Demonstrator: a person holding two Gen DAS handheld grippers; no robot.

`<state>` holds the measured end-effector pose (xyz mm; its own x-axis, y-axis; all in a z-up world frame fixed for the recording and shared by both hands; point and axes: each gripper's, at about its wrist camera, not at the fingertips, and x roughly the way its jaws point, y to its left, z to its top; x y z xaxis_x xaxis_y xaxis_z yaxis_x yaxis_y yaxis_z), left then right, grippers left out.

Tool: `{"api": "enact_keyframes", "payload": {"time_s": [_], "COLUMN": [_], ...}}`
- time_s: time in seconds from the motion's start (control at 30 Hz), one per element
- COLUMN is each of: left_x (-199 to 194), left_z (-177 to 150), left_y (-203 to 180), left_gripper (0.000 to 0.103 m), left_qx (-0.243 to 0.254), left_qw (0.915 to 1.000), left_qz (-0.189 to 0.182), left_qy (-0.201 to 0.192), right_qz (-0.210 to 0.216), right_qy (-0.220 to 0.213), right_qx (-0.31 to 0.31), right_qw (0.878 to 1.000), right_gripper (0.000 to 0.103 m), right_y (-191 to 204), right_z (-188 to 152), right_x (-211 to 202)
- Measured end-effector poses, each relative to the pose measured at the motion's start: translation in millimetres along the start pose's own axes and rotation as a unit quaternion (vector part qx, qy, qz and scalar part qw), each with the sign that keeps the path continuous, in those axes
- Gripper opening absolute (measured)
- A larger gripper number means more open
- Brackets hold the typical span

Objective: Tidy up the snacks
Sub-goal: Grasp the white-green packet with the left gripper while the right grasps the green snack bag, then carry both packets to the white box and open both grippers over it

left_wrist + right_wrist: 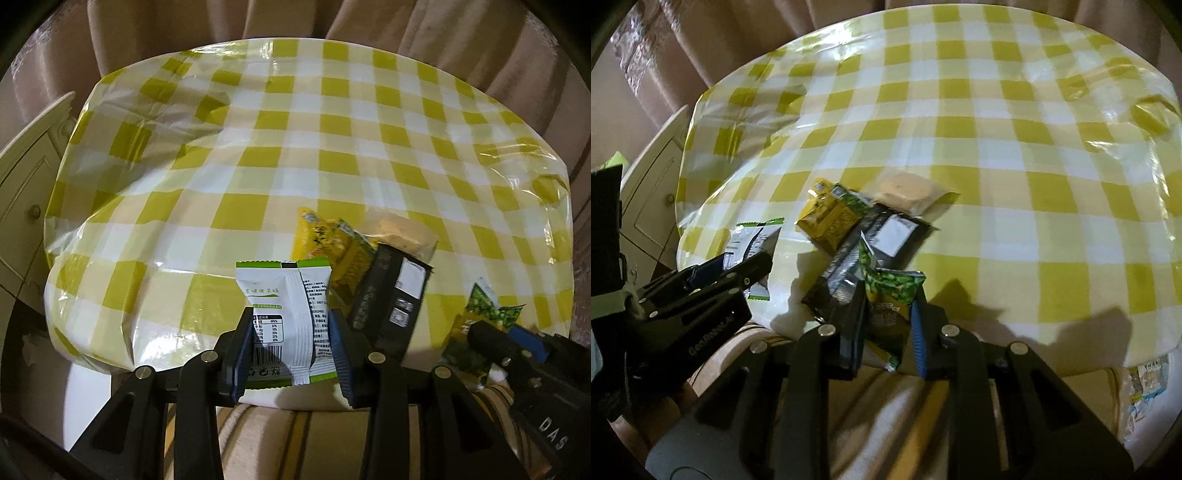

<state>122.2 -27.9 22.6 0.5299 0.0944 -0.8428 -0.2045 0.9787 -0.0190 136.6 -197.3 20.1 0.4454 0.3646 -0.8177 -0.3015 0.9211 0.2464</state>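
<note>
White packet (284,317): pinched upright in left gripper (291,332), lifted clear for sorting.
Green pea packet (892,295): pinched by right gripper (886,332), at three o'clock of the white.
Loose pile (849,221): twelve o'clock, on checked tablecloth (997,147), awaiting sorting.

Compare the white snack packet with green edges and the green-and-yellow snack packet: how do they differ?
The white snack packet with green edges shows a plain white back with printed text and a barcode; the green-and-yellow snack packet shows a leafy green picture. The white packet sits in the left tongs, the green-and-yellow one in the right tongs. Both are small sealed packets, gripped near the checked tablecloth's edge.
</note>
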Motion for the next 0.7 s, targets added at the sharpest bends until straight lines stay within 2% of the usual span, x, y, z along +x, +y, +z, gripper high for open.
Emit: {"api": "enact_keyframes", "payload": {"time_s": [0.47, 0.7], "left_x": [-15.8, -22.8], "left_z": [-4.6, -6.6], "left_y": [-63.5, -104.7], "left_gripper": [0.04, 0.04], "left_qx": [0.06, 0.097], "left_qw": [0.998, 0.9944], "left_qz": [-0.021, -0.044], "left_qy": [-0.002, -0.001], "right_qz": [-0.026, -0.05], "right_qy": [-0.026, -0.04], "right_qx": [0.068, 0.102], "right_qw": [0.997, 0.993], "right_gripper": [0.025, 0.025], "right_y": [-80.3, -124.9], "right_z": [-23.3, -39.7], "right_x": [-46.4, -70.1]}}
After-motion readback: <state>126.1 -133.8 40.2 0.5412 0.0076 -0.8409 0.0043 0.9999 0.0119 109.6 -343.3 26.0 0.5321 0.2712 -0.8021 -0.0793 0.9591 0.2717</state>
